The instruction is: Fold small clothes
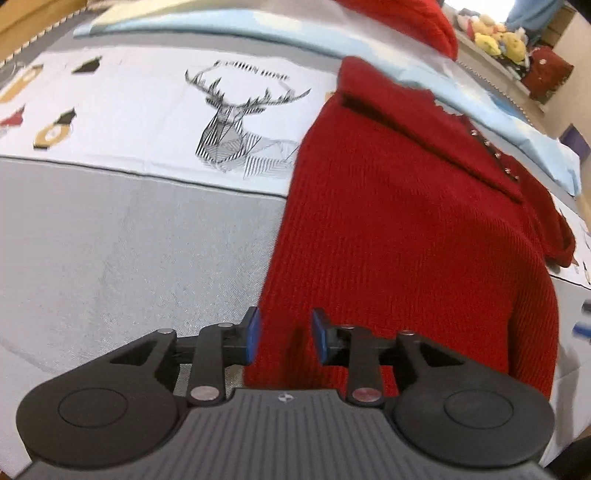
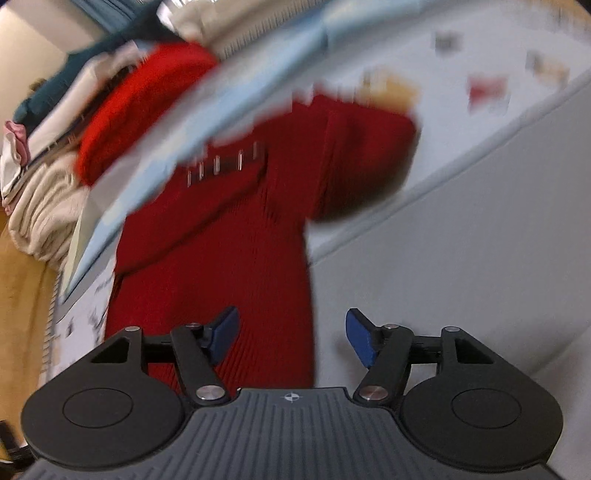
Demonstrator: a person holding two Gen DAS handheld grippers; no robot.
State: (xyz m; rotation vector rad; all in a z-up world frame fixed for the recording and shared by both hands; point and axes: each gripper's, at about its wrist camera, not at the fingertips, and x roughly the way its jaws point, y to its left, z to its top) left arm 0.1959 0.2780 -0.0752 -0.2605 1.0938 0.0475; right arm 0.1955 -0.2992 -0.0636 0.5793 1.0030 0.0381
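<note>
A small red knitted sweater [image 1: 399, 229] lies flat on the grey and white cloth, sleeves folded inward; a row of small studs runs near its collar. My left gripper [image 1: 283, 338] is open over the sweater's lower left edge, jaws apart, nothing between them. In the right wrist view the same sweater [image 2: 221, 236] is blurred. My right gripper [image 2: 291, 338] is open wide over the sweater's lower right edge, left pad [image 2: 223, 332] above red knit, right pad [image 2: 360, 343] above grey cloth.
A white panel with a deer print [image 1: 236, 125] lies left of the sweater. A light blue sheet [image 1: 258, 26] and another red garment [image 1: 417, 22] lie beyond. A pile of clothes [image 2: 48, 155] sits at the far left in the right wrist view. Plush toys [image 1: 495, 37] sit far off.
</note>
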